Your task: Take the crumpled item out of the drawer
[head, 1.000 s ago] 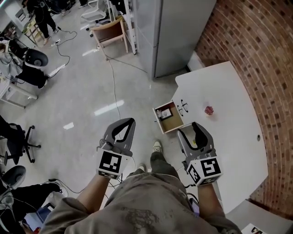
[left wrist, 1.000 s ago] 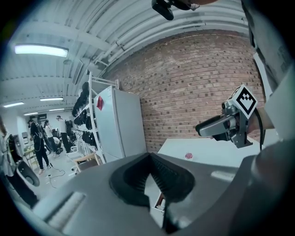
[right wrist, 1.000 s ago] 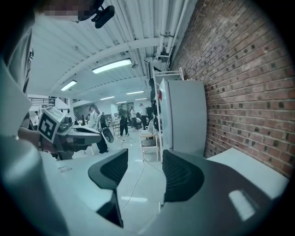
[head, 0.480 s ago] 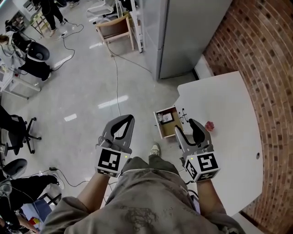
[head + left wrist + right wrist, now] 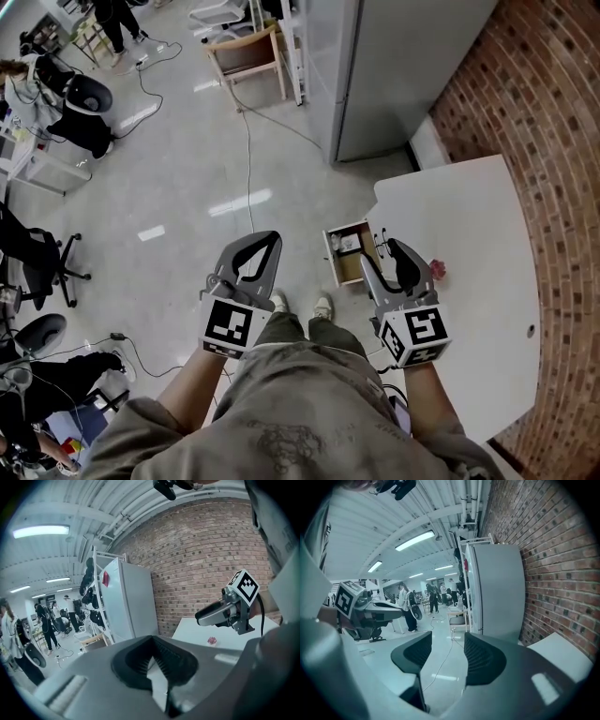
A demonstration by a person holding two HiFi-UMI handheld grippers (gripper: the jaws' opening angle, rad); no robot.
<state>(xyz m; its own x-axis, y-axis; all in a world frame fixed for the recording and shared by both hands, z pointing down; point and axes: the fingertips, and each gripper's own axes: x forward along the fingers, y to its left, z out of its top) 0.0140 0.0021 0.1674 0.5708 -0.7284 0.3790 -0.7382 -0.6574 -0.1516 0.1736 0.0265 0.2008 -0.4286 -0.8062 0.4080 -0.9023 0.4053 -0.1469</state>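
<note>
The pink crumpled item (image 5: 437, 271) lies on the white surface (image 5: 473, 211), outside the drawer and touching neither claw. In the head view it sits just to the right of the right claw (image 5: 378, 256). In the left gripper view it shows as a small pink lump (image 5: 212, 641) on the surface's far part, below the right claw's body.

The right claw is released. In its own view the two ribbed pads stand apart with only floor showing between them (image 5: 447, 644). It hovers over the surface's left edge, beside the drawer (image 5: 330, 255). The drawer stands pulled out from that edge, with a brown bottom and a small white object (image 5: 350, 243) lying in its far part.

The left claw (image 5: 267, 246) is clenched on nothing. Its jaw tips meet in its own view (image 5: 152, 639), leaving only a dark hollow behind them. It is held over the grey floor (image 5: 187, 187), well to the left of the drawer, at about the same height in the head view as the right one.

A brick wall (image 5: 553, 122) runs along the surface's far side. A tall grey cabinet (image 5: 403, 66) stands beyond the surface's end. A wooden chair (image 5: 248, 52) stands farther off, and a cable (image 5: 248, 159) trails across the floor.
</note>
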